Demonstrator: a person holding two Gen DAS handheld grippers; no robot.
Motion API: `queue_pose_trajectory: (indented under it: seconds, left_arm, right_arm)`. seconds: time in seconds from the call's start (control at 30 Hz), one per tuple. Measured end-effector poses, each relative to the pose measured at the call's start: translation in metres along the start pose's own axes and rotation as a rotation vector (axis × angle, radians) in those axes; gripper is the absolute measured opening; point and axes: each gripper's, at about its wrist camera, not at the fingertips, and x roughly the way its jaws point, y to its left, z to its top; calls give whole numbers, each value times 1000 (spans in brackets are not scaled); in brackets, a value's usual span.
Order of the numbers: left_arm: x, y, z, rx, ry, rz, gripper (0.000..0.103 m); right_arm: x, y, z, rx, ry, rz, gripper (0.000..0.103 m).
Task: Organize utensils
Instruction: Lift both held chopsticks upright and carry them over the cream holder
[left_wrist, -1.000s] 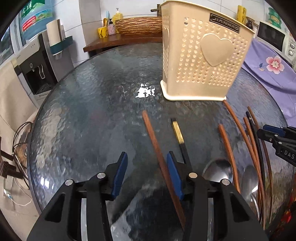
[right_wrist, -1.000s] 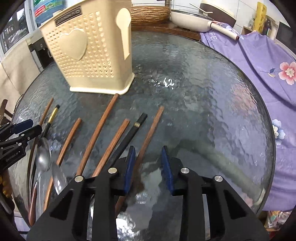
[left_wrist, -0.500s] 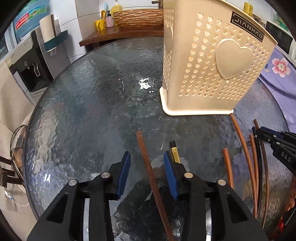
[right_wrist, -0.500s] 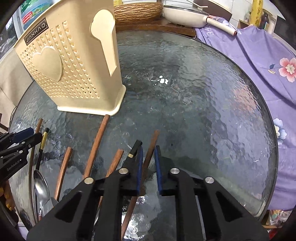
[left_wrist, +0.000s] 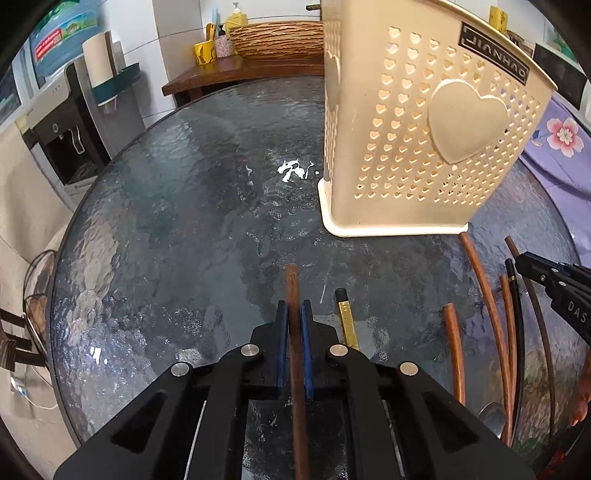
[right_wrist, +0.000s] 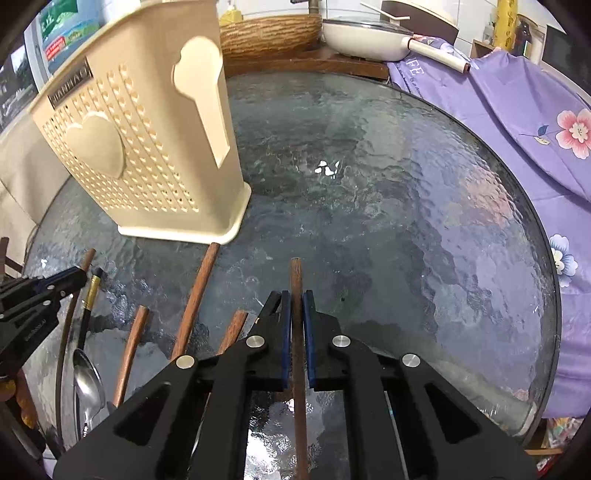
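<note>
My left gripper (left_wrist: 294, 307) is shut on a brown wooden chopstick (left_wrist: 293, 288) whose tip pokes forward past the blue pads. My right gripper (right_wrist: 296, 297) is shut on another brown wooden chopstick (right_wrist: 295, 275) the same way. A cream perforated utensil basket with a heart (left_wrist: 424, 122) stands on the glass table ahead; it also shows in the right wrist view (right_wrist: 147, 155). More wooden chopsticks (left_wrist: 484, 295), a black-and-gold utensil handle (left_wrist: 345, 317) and a metal spoon (right_wrist: 86, 384) lie on the glass.
The round textured glass table (left_wrist: 177, 221) has a purple floral cloth (right_wrist: 517, 122) along its right side. A wooden side table with a woven basket (left_wrist: 277, 37), a white pan (right_wrist: 365, 40) and a water dispenser (left_wrist: 62, 140) stand beyond the rim.
Both grippers have closed, each on a wooden chopstick, and both have moved forward toward the basket, which now looks larger and nearer.
</note>
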Motion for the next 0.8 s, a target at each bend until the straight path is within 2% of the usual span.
queue_pose_trajectory:
  seconds: [0.13,0.23,0.47,0.63,0.8]
  left_arm:
    - [-3,9,-2,-46,-2,-40,7]
    - [-18,14,-2,-61,-48,-68,7]
    - [-78,18,-8,-63,-195,-141,7]
    - [-118,18,-8,-37,-280,-157,7]
    - [-156,13,-6,-9,-349,-164,7]
  right_arm:
    - [-15,-2,2,0,-53,45,7]
    - [-31,-1,1,-14,-113,66,7]
    - [-92,3,3,-67,-276,139,7]
    - [-140,11,4,-110,-387,175,7]
    - [-176,17,1,-141,-451,203,7]
